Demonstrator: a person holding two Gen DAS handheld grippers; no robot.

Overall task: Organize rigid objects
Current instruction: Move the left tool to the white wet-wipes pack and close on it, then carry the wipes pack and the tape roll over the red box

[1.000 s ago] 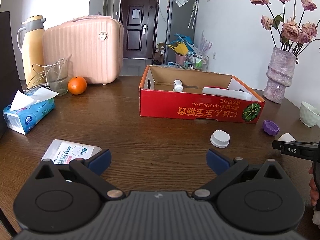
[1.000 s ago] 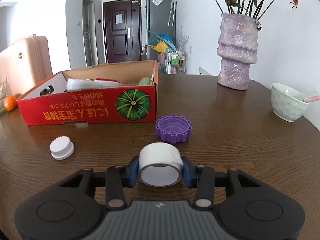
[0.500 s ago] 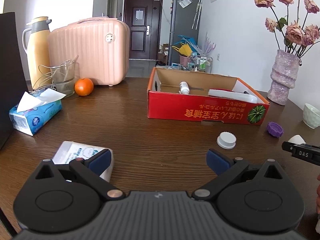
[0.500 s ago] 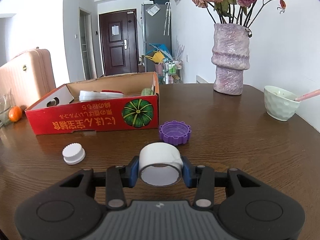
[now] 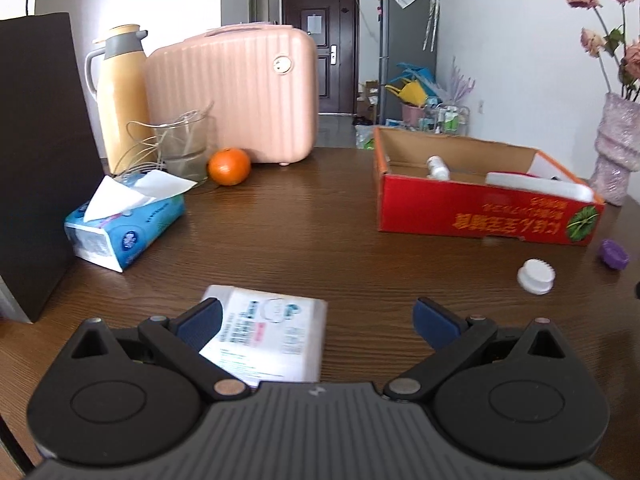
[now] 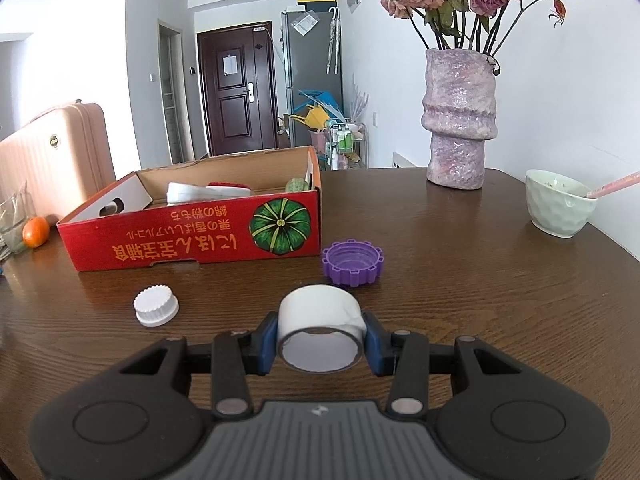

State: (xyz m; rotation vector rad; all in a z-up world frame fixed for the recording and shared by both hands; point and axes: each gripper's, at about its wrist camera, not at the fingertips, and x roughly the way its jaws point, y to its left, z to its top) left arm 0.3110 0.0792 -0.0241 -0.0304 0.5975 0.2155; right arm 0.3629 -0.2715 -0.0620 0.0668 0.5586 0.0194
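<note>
Our right claw (image 6: 320,340) pinches a light, stiff white tape roll (image 6: 320,330) across its sides; our left claw (image 5: 316,320) gapes wide over a flat white packet (image 5: 268,336).

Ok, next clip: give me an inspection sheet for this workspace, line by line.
Surface: dark wooden table, bare in the middle.
Job's things: white tape roll held; white cap and purple cap loose in front of the red box; white packet at the near edge.
Clutter: tissue pack, orange, glass jug, thermos, pink case, vase, bowl.
Grippers: right gripper shut on the tape roll; left gripper open over the packet.
Cables: nothing seen.
Surroundings: door, fridge, hallway behind.
</note>
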